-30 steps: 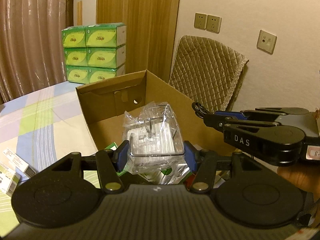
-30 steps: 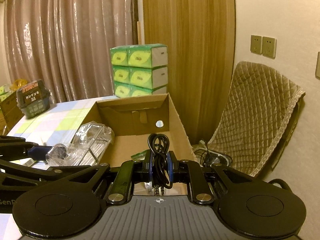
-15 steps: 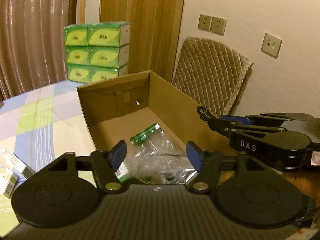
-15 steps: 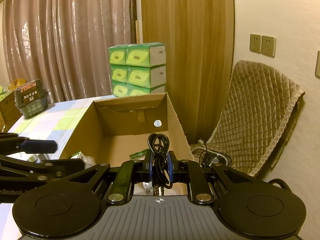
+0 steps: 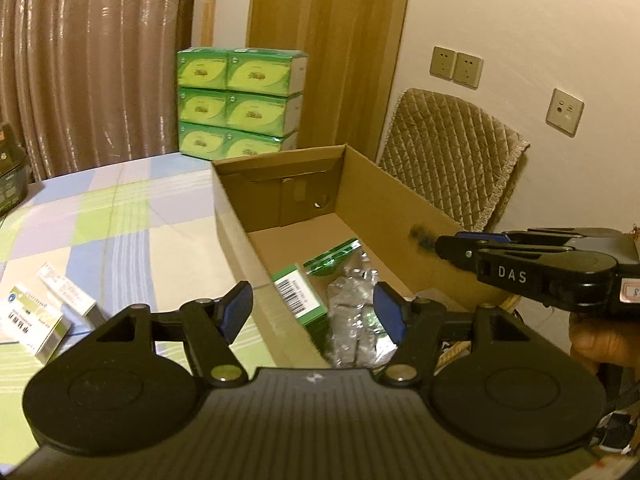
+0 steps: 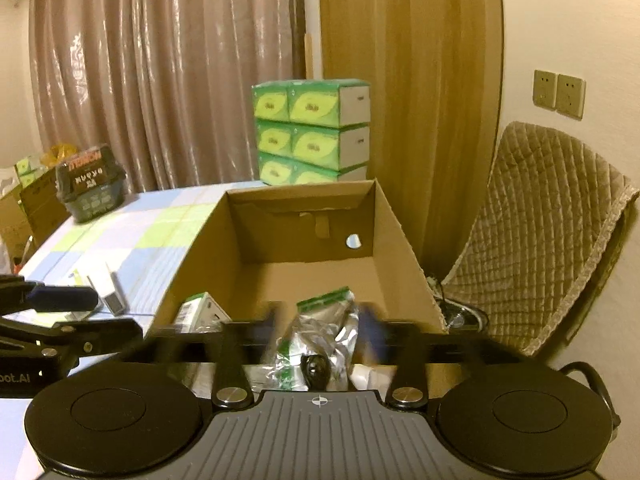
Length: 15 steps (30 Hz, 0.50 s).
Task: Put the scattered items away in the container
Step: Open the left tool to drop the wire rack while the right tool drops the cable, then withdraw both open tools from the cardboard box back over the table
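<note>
Left wrist view: my left gripper (image 5: 312, 312) stands apart, empty, over the box (image 5: 240, 216); medicine packets (image 5: 38, 320) lie left, nearest it. Right wrist view: my right gripper (image 6: 320, 332) is opening, the cable (image 6: 316, 368) dropping below into the box.

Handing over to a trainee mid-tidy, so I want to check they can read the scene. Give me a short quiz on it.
1. True or false: the cardboard box is empty.
2. Are the left gripper fingers open or shut?
3. Where do the small cartons lie? A: inside the cardboard box. B: on the checked tablecloth. C: in the left gripper.

Key:
1. False: a clear-wrapped packet and a green carton lie in it.
2. Open, holding nothing.
3. B
</note>
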Each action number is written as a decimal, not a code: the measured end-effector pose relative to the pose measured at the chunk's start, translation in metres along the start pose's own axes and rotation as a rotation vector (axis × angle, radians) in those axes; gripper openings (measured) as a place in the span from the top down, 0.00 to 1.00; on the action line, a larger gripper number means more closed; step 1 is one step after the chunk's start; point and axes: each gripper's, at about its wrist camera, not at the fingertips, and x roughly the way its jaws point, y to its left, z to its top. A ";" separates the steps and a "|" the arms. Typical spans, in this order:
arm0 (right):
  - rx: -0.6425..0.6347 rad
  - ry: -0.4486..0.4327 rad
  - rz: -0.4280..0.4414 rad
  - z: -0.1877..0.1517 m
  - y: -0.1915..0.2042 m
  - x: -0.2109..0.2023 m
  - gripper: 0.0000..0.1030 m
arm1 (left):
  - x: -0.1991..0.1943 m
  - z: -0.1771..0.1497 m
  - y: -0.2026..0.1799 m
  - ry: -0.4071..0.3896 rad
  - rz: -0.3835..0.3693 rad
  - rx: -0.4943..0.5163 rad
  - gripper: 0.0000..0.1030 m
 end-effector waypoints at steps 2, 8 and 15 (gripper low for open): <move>0.007 0.003 -0.004 -0.002 0.001 -0.003 0.40 | -0.004 -0.003 0.004 0.000 0.006 -0.006 0.40; 0.013 0.024 -0.007 -0.020 0.011 -0.018 0.39 | -0.019 -0.016 0.016 0.007 0.029 -0.034 0.40; 0.008 0.024 0.013 -0.031 0.033 -0.037 0.39 | -0.041 -0.033 0.032 0.019 0.069 -0.055 0.36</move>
